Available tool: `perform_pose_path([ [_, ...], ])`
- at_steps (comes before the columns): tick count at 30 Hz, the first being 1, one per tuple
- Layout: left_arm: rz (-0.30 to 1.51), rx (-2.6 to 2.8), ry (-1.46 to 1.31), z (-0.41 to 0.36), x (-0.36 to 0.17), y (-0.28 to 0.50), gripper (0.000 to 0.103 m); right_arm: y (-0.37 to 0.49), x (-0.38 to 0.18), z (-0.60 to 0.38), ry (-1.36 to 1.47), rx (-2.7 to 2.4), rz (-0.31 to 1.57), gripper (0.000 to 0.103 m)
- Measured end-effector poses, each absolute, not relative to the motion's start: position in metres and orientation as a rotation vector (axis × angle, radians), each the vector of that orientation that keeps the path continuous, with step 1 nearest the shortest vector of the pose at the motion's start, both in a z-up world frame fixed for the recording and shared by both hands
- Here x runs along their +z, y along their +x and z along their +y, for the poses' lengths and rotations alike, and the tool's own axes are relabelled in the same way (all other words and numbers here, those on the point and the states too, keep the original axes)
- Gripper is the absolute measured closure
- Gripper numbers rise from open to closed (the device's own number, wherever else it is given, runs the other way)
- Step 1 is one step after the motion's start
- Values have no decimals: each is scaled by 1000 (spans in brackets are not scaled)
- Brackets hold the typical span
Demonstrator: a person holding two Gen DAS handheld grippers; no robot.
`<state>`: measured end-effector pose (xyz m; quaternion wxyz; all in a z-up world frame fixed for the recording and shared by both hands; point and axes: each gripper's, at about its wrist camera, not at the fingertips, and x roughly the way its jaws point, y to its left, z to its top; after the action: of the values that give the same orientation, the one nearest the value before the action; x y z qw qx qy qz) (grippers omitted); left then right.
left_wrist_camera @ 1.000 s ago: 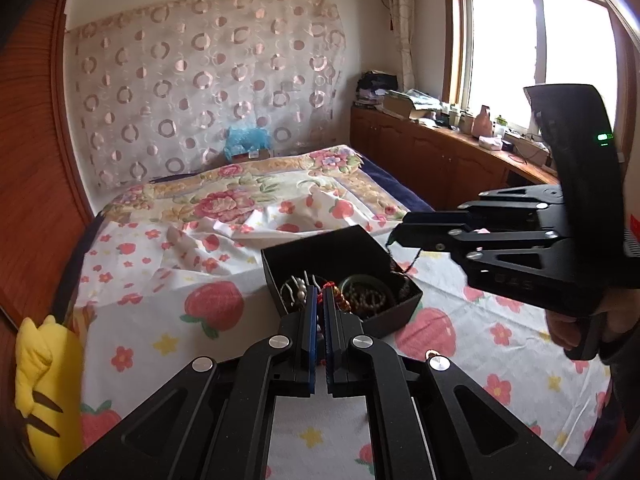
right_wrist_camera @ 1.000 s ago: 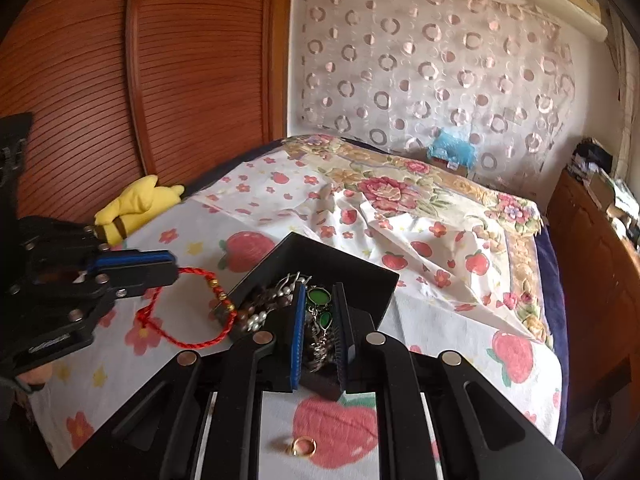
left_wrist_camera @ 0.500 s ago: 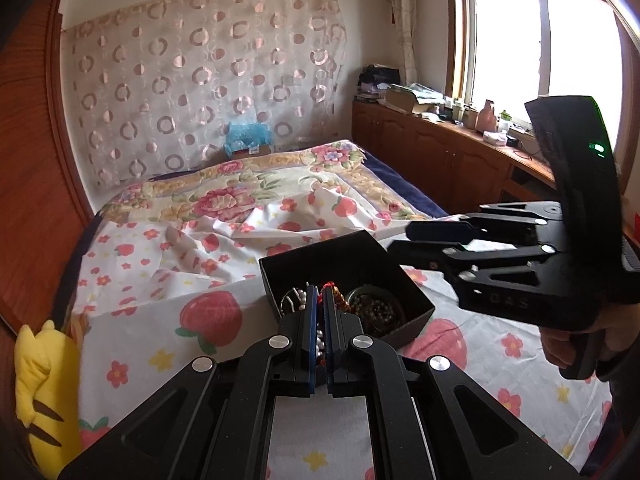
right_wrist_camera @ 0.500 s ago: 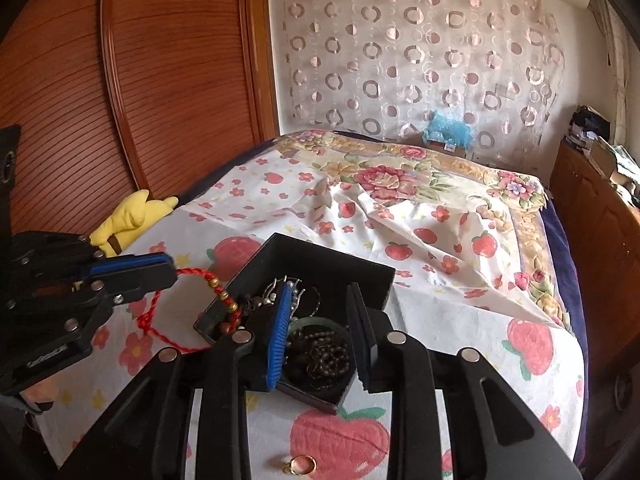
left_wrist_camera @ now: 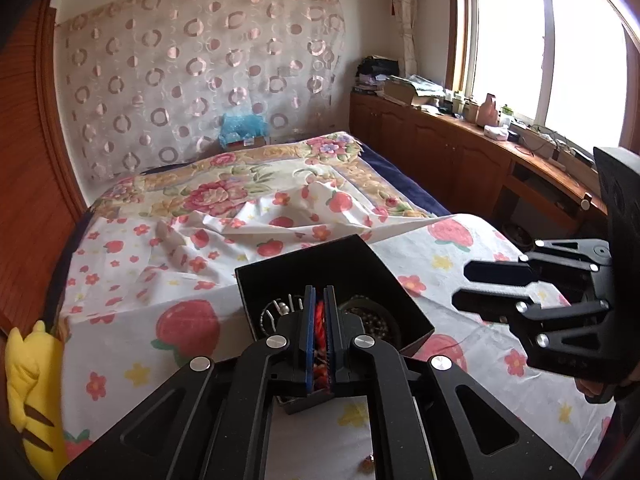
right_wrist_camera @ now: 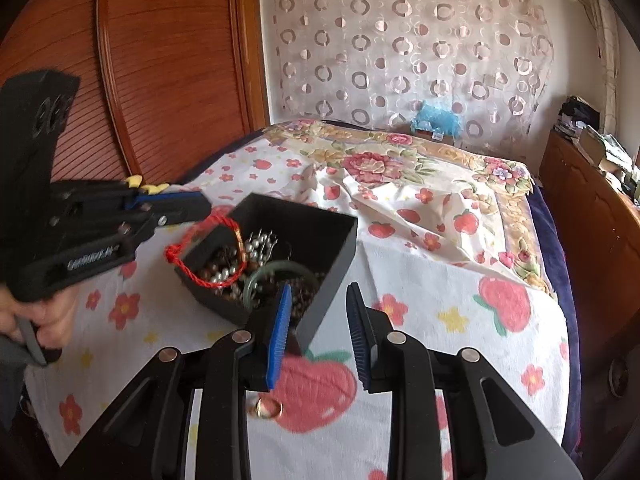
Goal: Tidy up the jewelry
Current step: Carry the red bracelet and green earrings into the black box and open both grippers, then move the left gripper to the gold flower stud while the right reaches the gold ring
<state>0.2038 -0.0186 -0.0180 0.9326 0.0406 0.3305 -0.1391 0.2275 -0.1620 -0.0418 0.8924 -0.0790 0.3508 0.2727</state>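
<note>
A red cord bracelet [right_wrist_camera: 208,254] hangs over the black jewelry box [right_wrist_camera: 320,236] on the bed [right_wrist_camera: 460,280], pinched in the closed fingers of the left gripper [right_wrist_camera: 202,206]. At six o'clock, the right gripper [right_wrist_camera: 318,330] has just been opening, empty. A ring, perhaps gold [right_wrist_camera: 267,407], lies nearby.

- A bed [left_wrist_camera: 280,200] with a strawberry-print sheet [left_wrist_camera: 180,280] fills the middle of the frame.
- Behind it hangs a sheer curtain with circles [left_wrist_camera: 200,80].
- At upper right, a bright window [left_wrist_camera: 540,40] gives daylight.
- Below the window stands a low wooden cabinet [left_wrist_camera: 440,152].
- On the left is a slatted wooden wardrobe door [right_wrist_camera: 172,80].
</note>
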Motion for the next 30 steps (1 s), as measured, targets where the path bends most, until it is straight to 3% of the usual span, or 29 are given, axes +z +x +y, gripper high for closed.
perform_pose_path([
  [4,676,-277,91,-18,-20,196,78,215,-49,-163,-172,584,740,72],
  [24,751,-317,111,-8,-58,138,77,170,-106,-126,-311,699,872,72],
  [30,793,-319,120,-11,-75,136,77,173,-109,-122,-332,689,883,79],
])
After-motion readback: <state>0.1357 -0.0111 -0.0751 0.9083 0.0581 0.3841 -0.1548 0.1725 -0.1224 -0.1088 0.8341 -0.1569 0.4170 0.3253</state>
